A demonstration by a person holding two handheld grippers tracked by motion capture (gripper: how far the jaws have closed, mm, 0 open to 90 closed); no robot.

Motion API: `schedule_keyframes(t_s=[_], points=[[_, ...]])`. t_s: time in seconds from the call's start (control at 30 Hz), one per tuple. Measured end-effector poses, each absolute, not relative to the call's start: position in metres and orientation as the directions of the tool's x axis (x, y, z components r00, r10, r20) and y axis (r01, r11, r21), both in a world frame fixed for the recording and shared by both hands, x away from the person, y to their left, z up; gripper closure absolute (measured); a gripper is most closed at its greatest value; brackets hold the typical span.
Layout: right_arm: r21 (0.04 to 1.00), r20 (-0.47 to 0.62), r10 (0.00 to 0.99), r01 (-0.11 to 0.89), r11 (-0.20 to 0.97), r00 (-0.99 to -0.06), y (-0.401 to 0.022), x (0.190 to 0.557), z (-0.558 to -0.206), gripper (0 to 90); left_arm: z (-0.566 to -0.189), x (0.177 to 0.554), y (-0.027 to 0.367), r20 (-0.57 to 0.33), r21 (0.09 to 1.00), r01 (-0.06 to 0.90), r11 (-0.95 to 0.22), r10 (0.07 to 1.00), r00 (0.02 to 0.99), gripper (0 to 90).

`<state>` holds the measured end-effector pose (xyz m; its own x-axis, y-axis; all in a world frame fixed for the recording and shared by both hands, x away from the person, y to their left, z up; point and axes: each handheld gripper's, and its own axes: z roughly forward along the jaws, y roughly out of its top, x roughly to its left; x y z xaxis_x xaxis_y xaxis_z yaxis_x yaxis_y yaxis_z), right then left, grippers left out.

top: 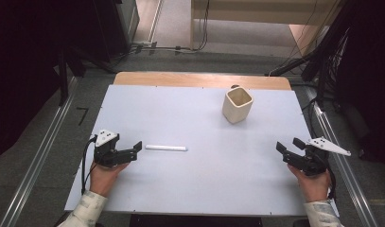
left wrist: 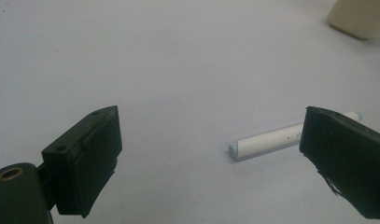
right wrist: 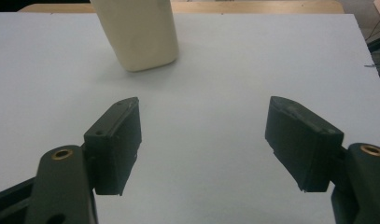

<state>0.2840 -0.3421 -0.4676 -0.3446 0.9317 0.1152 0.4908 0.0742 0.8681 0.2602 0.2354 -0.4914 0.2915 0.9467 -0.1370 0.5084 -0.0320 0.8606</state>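
Observation:
A white pen-like stick [top: 165, 148] lies flat on the white table top [top: 204, 189], left of centre. My left gripper [top: 135, 148] rests just left of the stick's end, pointing at it, its jaws open with nothing between them. In the left gripper view the stick [left wrist: 267, 140] lies ahead to the right, its far end hidden behind the right jaw of the left gripper [left wrist: 211, 121]. A cream square cup [top: 237, 105] stands upright at the back right. My right gripper [top: 289, 144] sits near the right edge, open and holding nothing. In the right gripper view the cup [right wrist: 138, 32] stands beyond the right gripper [right wrist: 204, 107].
A wooden strip [top: 199, 79] runs along the table's far edge. Dark stands and cables [top: 322, 61] crowd the floor at the back right, and metal rails [top: 43, 146] flank the table. The cup's corner [left wrist: 360, 18] shows at the top right of the left gripper view.

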Motion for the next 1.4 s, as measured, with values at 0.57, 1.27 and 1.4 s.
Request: schedule_keyframes(t_s=[0.57, 1.27, 1.4], points=[[0.88, 0.089, 0.921, 0.462, 0.105, -0.38, -0.324, 0.296, -0.454, 25.1, -0.492, 0.26, 0.237, -0.143, 0.861, 0.508, -0.024, 0.947, 0.287, 6.5], [0.884, 0.067, 0.923, 0.452, 0.121, -0.379, -0.306, 0.329, -0.442, 25.4, -0.492, 0.26, 0.237, -0.146, 0.86, 0.509, -0.021, 0.947, 0.286, 6.5], [0.885, 0.062, 0.925, 0.449, 0.123, -0.375, -0.301, 0.339, -0.439, 25.8, -0.492, 0.26, 0.237, -0.146, 0.861, 0.508, -0.021, 0.947, 0.286, 6.5]])
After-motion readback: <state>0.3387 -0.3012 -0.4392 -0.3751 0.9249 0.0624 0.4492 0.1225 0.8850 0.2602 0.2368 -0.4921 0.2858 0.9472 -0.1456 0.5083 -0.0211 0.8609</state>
